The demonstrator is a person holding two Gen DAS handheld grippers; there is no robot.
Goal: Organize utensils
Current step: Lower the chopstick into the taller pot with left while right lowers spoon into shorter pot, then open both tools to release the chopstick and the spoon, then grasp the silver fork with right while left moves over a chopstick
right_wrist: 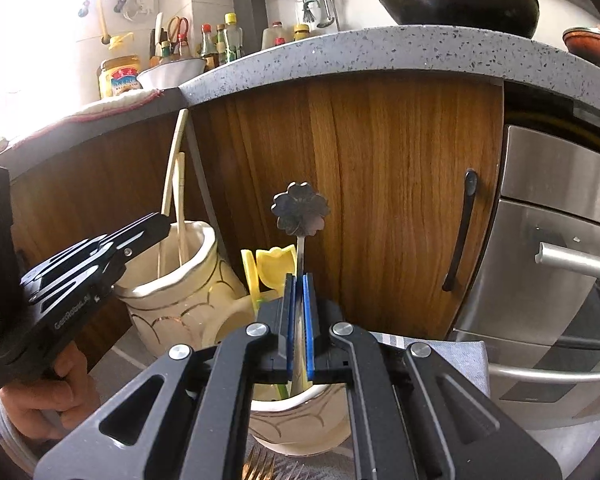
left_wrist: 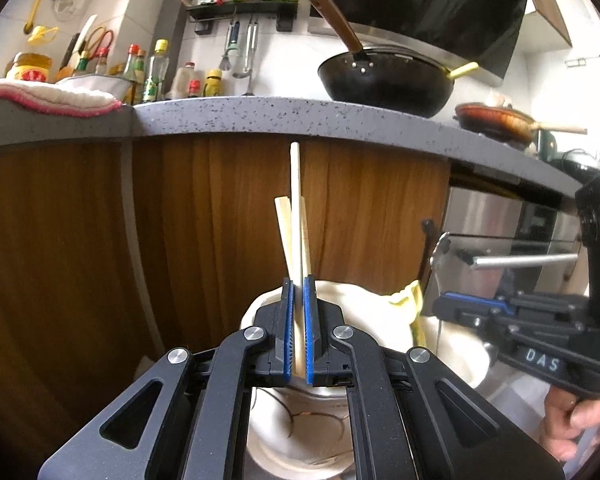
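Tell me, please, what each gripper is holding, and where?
Left gripper clamps chopsticks around mid-shaft. Right gripper clamps a flower-ended metal utensil by its stem.

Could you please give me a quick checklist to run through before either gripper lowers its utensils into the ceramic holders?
1. Left gripper clamped on the chopsticks: ok, pads shut around them.
2. Chopsticks even in the grip: not ok, one stands higher and they splay.
3. Right gripper clamped on the flower-ended utensil: ok, stem between the pads.
4. Left cream holder under the chopsticks: ok, they stand in its mouth.
5. Near holder under the right gripper: ok; its free room cannot tell, grippers hide it.
6. Gap between the two grippers: ok, apart.
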